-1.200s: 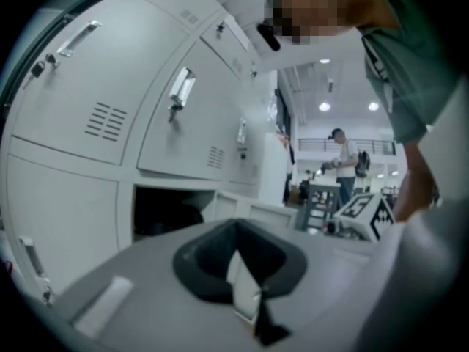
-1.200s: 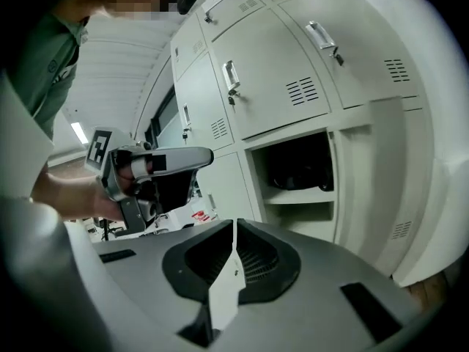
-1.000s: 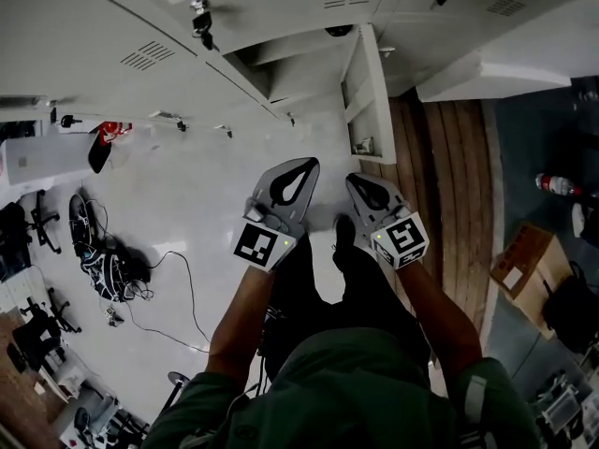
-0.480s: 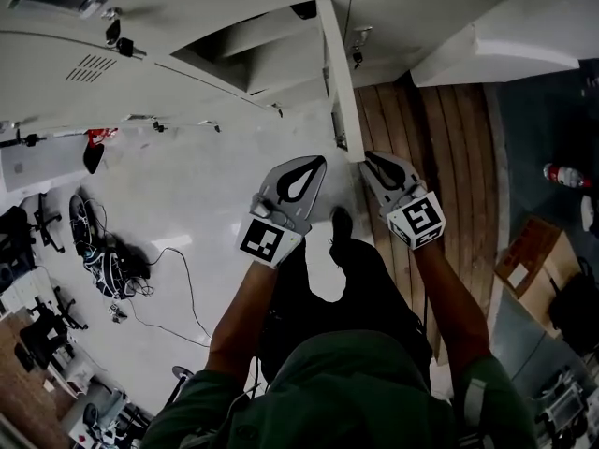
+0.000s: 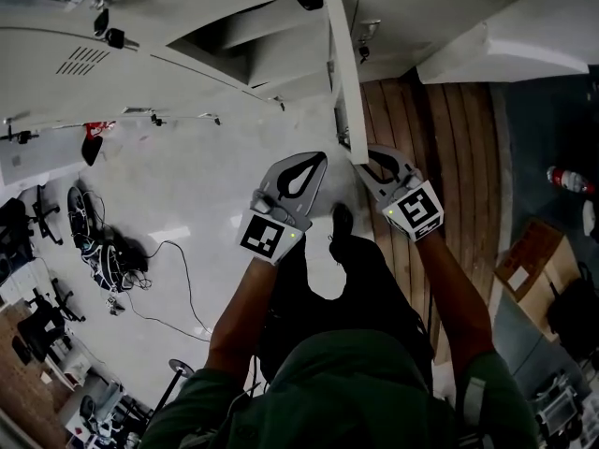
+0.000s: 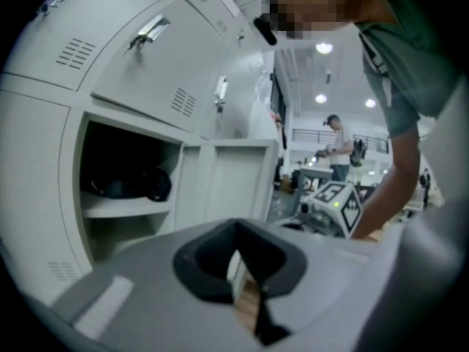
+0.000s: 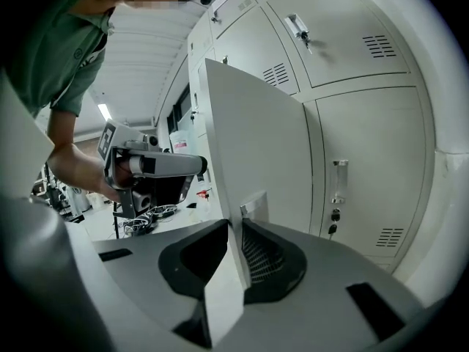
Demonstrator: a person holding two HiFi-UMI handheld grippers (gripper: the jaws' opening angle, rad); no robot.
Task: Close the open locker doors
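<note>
An open locker door (image 5: 343, 73) juts out from the white locker bank, seen edge-on in the head view. Left of it is its open compartment (image 5: 271, 50). My right gripper (image 5: 376, 165) is at the door's free edge. In the right gripper view the door panel (image 7: 256, 145) runs down between the jaws, and the right gripper (image 7: 236, 233) is shut on it. My left gripper (image 5: 298, 178) hangs beside it, left of the door and apart from it. The left gripper (image 6: 238, 259) is shut on nothing and faces the open compartment (image 6: 124, 189), which holds a dark bag (image 6: 135, 184) on a shelf.
Shut locker doors with keys (image 5: 110, 36) line the bank to the left. Wooden planks (image 5: 440, 157) lie right of the door. A bottle (image 5: 569, 180) and a cardboard box (image 5: 529, 260) sit far right. Cables and bags (image 5: 103, 251) litter the floor at left. A person (image 6: 338, 141) stands far off.
The right gripper has moved up and left onto the door's free edge. The door now shows edge-on, nearer the middle of the head view. The left gripper has barely shifted.
</note>
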